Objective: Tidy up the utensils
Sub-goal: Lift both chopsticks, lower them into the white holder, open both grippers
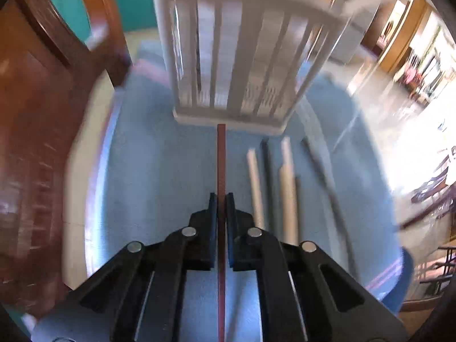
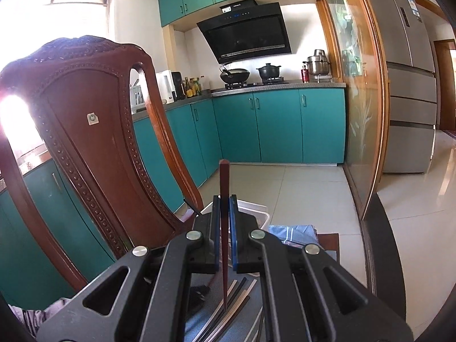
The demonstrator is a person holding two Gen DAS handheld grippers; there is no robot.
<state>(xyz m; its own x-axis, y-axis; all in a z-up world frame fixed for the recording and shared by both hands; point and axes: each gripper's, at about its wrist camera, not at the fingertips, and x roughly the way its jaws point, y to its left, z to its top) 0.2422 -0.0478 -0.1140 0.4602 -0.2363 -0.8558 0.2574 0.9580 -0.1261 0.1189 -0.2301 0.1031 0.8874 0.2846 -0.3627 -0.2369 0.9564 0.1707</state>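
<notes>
Chopsticks are the matter here, and the white slatted holder (image 1: 236, 65) serves as the landmark for all of them. In the left wrist view the left gripper (image 1: 221, 199) points down at the blue cloth (image 1: 148, 171), its jaws closed on a reddish-brown chopstick (image 1: 221, 154) that runs straight ahead from between the pads, its far end just short of the holder's base. Nearer the camera than the holder and to the right of that stick, several loose chopsticks (image 1: 285, 176), pale and dark, lie side by side on the cloth, roughly parallel, their far ends also near the holder's base. This view is blurred, so what stands inside the holder cannot be made out. In the right wrist view the right gripper (image 2: 225, 199) is raised and aimed more level, jaws clamped on a second reddish-brown chopstick (image 2: 224, 182) that sticks up past the fingertips; the holder's white rim (image 2: 253, 209) shows just beyond and below them. A carved wooden chair (image 2: 85, 131) stands to the left of the holder in both views.
</notes>
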